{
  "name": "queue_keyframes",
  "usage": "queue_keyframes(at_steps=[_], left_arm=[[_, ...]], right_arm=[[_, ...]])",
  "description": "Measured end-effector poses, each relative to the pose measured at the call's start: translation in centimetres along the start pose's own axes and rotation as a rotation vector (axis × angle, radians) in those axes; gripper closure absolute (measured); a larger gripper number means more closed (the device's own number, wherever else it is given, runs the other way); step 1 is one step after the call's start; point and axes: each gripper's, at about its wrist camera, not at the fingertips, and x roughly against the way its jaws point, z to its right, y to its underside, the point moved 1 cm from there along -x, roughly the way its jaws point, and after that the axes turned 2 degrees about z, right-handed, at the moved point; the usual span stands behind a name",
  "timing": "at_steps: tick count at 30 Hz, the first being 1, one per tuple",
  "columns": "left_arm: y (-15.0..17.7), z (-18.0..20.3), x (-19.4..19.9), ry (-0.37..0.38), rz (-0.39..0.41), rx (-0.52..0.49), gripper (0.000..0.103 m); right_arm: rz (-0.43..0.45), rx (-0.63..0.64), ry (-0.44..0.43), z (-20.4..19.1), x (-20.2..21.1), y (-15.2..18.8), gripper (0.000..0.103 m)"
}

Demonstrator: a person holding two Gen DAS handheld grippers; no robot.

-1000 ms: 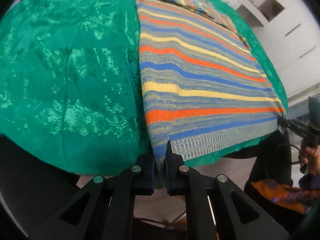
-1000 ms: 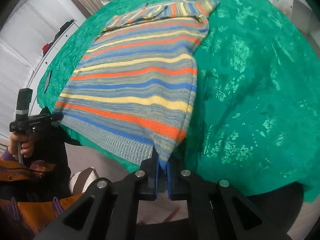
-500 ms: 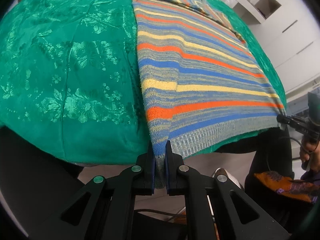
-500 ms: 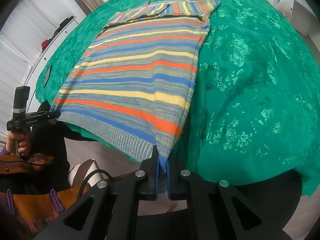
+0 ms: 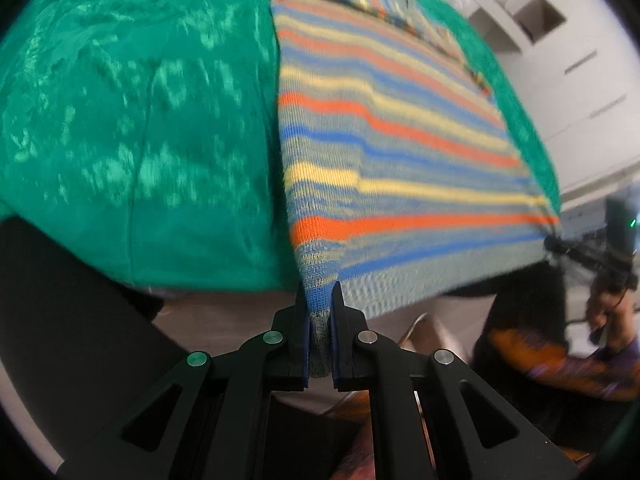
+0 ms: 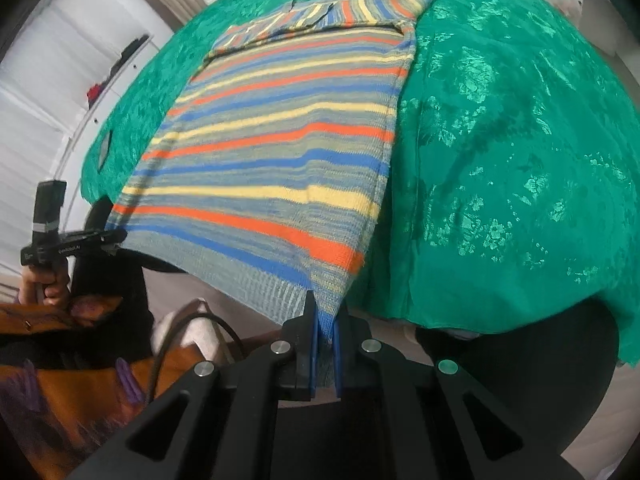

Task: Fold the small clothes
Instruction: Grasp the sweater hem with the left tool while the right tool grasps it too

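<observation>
The left claw (image 5: 320, 320) was shut tight on the near left corner of the sweater (image 5: 392, 152). That corner hung just off the near edge of the bench w/ the ribbed hem pinched between the blue pads (image 5: 305, 340). The left view was blurry.

The sweater had stripes of blue, orange, yellow & gray. It lay mostly flat on the green cloth (image 5: 132, 120) that covered the bench, w/ the collar end at the far side. The hem end stuck out past the near edge, pulled straight between the two claws. A low ridge ran along the knit near the left corner.

In the right view, the left claw (image 6: 114, 236) showed at the far left, on the other hem corner, w/ a hand (image 6: 46, 284) around its handle.

The right claw (image 6: 326, 320) was shut on the near right corner of the sweater (image 6: 288, 148), the knit squeezed between its pads (image 6: 313, 344). Green cloth (image 6: 500, 160) spread out to the right of the sweater & draped down over the bench edge. White cupboards (image 6: 60, 80) stood behind at the left.
</observation>
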Motion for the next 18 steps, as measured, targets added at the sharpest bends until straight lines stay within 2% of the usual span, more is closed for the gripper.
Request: queue_keyframes(at_steps=[3,6,9,14,18], left_arm=[[-4.1,-0.3,1.9,0.051,0.069,0.036,0.098],[-9.6,-0.4,2.9,0.094,0.125,0.053,0.098],[-16.2,-0.3,2.3,0.071,0.173,0.036,0.098],[-27.2,-0.9,-1.4,0.067,0.17,0.105,0.098],[-34.1,-1.1,-4.9,0.054,0.147,0.139,0.098]], right_arm=[[0.07,-0.006,-0.028,0.3,1.2,-3.1,0.098],[0.145,0.011,-0.044,0.6,1.9,-7.7,0.098],[0.207,0.039,-0.029,1.1,1.6,-13.3,0.097],[0.269,-0.051,-0.043,4.1,-1.1,-23.3,0.097],[0.26,-0.168,-0.078,8.1,-4.5,-30.3,0.097]])
